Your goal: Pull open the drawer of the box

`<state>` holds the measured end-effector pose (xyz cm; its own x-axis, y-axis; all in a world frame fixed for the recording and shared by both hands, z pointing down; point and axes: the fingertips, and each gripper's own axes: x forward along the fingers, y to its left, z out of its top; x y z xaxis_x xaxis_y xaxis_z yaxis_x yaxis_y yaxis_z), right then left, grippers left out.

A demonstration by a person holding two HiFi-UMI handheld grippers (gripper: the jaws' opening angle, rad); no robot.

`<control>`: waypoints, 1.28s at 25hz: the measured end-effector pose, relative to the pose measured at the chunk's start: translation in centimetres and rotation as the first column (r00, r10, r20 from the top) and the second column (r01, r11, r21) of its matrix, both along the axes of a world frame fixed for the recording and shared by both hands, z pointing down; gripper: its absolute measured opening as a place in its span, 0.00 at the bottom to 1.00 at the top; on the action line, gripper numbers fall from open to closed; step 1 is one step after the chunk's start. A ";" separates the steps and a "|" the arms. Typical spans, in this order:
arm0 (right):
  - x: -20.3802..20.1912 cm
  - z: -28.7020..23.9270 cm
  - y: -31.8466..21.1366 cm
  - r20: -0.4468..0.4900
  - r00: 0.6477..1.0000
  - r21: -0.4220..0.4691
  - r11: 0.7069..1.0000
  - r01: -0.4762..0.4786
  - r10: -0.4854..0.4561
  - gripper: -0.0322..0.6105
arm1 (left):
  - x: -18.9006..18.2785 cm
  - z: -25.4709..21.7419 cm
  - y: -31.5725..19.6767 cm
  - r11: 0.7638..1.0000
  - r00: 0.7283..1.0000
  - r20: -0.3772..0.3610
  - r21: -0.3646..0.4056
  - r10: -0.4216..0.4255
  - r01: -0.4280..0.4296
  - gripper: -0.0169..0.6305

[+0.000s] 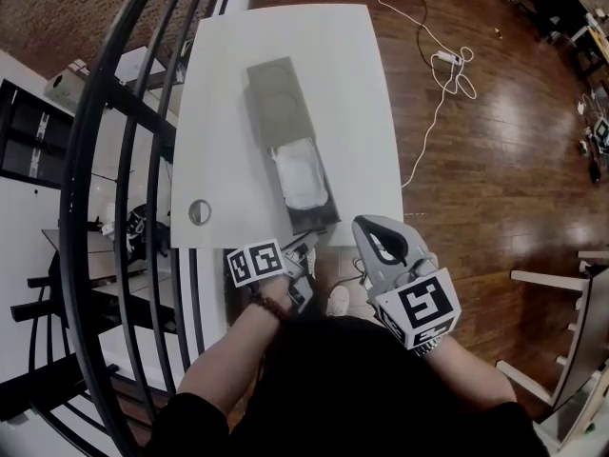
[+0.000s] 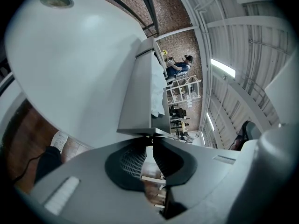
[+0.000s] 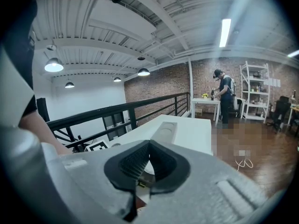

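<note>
A long grey box (image 1: 274, 98) lies on the white table (image 1: 362, 112). Its drawer (image 1: 325, 198) stands drawn out toward me, with a white cloth-like bundle (image 1: 299, 173) inside. My left gripper (image 1: 310, 243) is at the drawer's near end. In the left gripper view the gripper (image 2: 152, 137) has its tips pinched on the lower lip of the drawer front (image 2: 140, 125). My right gripper (image 1: 363, 225) hovers just right of the drawer's end, off the table edge. It (image 3: 149, 143) is shut, with nothing between the pads.
A round grommet (image 1: 200, 211) sits in the table's left front corner. A black railing (image 1: 114, 160) runs along the left. On the wooden floor to the right lie a white cable and a power strip (image 1: 447, 60). A person (image 3: 224, 94) stands far off by a shelf.
</note>
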<state>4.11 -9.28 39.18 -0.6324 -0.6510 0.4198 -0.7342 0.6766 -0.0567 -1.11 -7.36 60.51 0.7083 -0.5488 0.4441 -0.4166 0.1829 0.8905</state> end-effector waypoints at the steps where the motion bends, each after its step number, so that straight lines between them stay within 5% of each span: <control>1: 0.2 0.0 0.0 0.000 1.000 0.000 1.000 0.000 0.000 0.04 | 0.1 0.1 0.1 1.000 1.000 0.001 -0.002 0.000 0.000 0.12; 32: 1.5 -1.0 2.2 0.013 1.000 0.036 0.999 0.005 -0.006 0.04 | -0.2 0.3 1.1 1.000 0.999 0.041 0.012 -0.026 0.026 0.19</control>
